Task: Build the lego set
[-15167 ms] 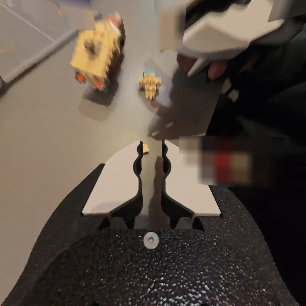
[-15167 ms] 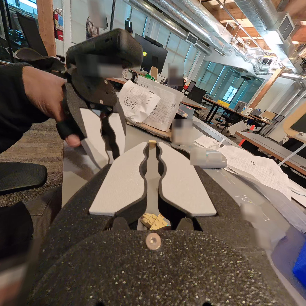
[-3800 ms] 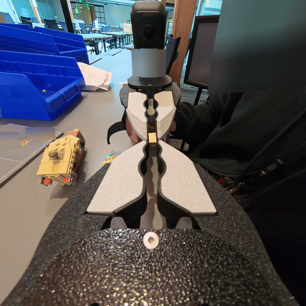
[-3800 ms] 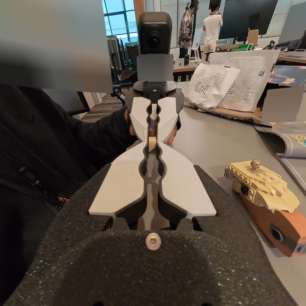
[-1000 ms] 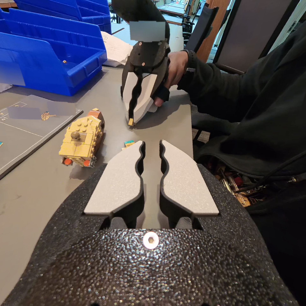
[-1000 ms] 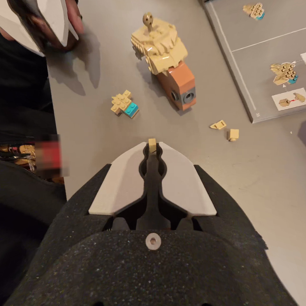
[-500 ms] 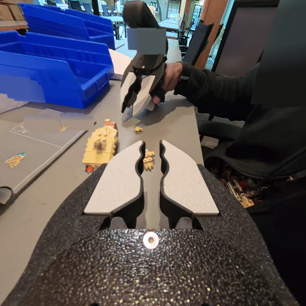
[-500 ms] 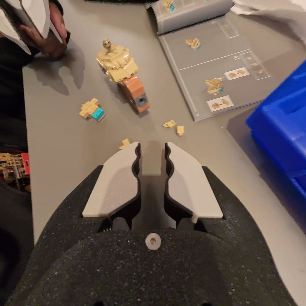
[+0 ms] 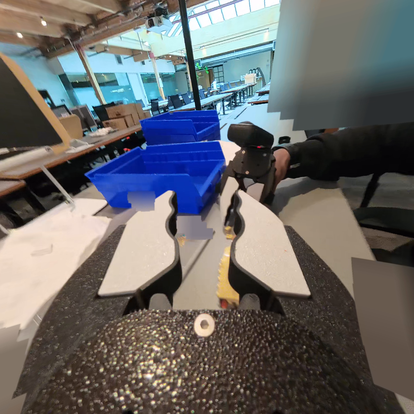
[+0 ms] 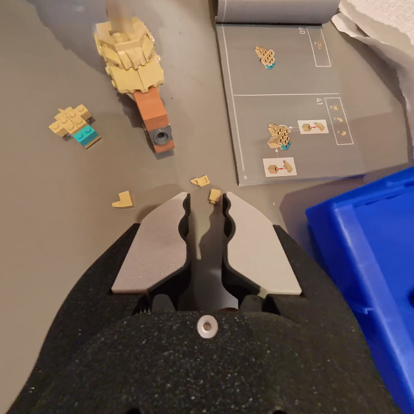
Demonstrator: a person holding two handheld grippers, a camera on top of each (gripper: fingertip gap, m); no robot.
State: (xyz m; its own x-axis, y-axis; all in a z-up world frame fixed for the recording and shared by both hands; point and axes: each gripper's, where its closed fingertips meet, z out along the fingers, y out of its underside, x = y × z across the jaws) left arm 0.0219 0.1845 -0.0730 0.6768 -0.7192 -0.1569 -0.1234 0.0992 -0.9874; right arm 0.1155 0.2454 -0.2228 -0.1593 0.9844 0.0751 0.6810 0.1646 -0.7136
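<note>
One small tan brick (image 10: 214, 195) (square, side stud), flat on grey table (image 10: 67, 212)

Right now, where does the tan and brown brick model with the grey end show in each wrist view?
Left wrist view: only a blurred tan strip of the brick model shows low between the left gripper's open jaws.
Right wrist view: the model lies upper left on the grey table, grey end toward the camera.
Shared landmark: the blue bin.

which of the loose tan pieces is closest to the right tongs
The small tan block, just off the right fingertip; the wedge piece and L-shaped piece lie farther off.
</note>
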